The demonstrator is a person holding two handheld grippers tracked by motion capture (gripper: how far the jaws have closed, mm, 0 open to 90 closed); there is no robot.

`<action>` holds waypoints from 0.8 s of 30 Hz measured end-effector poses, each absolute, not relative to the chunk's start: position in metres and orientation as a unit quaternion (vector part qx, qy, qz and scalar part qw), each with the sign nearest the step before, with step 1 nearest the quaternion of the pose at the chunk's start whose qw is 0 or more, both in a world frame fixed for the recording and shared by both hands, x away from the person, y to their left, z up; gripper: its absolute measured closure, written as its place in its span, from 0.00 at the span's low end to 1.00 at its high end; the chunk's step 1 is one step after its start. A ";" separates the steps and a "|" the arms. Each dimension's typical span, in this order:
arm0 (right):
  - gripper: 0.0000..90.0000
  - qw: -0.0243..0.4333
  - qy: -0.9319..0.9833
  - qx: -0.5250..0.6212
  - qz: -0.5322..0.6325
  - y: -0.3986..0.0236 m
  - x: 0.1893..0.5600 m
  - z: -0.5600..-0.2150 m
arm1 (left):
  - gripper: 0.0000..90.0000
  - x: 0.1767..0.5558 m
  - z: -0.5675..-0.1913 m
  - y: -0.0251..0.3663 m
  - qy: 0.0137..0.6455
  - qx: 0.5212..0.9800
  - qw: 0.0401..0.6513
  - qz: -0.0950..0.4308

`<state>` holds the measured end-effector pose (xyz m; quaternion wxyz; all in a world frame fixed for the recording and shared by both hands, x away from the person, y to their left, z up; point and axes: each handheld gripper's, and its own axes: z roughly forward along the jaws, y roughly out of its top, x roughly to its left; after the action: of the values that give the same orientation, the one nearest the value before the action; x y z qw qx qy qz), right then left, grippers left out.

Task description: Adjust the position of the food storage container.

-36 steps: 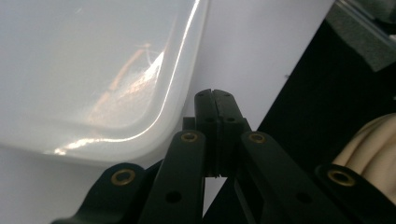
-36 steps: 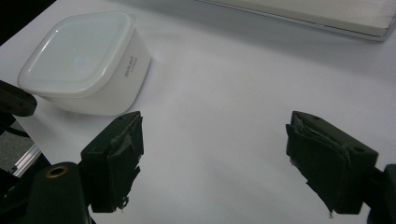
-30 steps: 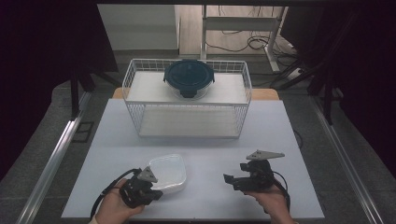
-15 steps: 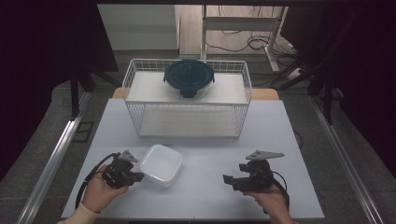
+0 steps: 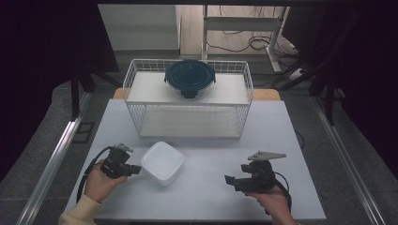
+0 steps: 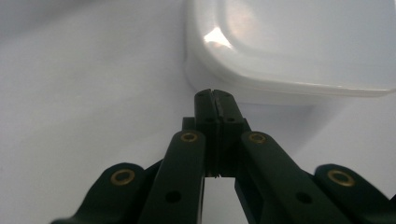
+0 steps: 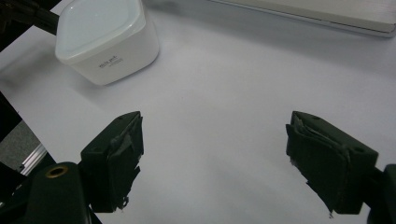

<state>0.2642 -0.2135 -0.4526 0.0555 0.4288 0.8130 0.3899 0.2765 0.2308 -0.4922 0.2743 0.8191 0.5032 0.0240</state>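
Nudging the white container (image 5: 162,162) near the worktop's (image 5: 281,140) front edge, we keep the closed, empty left hand-held gripper (image 5: 133,169) low against its side wall; right hand-held gripper (image 5: 229,181) waits open, empty.

A lidded plastic container (image 5: 162,162) sits on the table (image 5: 281,140), left of centre and near the front edge. Behind it stands a wire basket (image 5: 187,101) at the table's far side, with a round lidded glass bowl (image 5: 189,78) inside, toward the back. The left gripper (image 5: 133,169) lies just left of the container, the right gripper (image 5: 228,181) well apart to its right.
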 end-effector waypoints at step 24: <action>0.21 0.057 0.813 0.434 0.384 -0.215 0.266 -0.455 | 1.00 0.327 -0.496 0.194 0.510 0.810 0.289 0.002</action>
<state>0.2659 -0.2155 -0.4550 0.0568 0.4337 0.8130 0.3844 0.3270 0.1938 -0.4957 0.2894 0.8097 0.5105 0.0019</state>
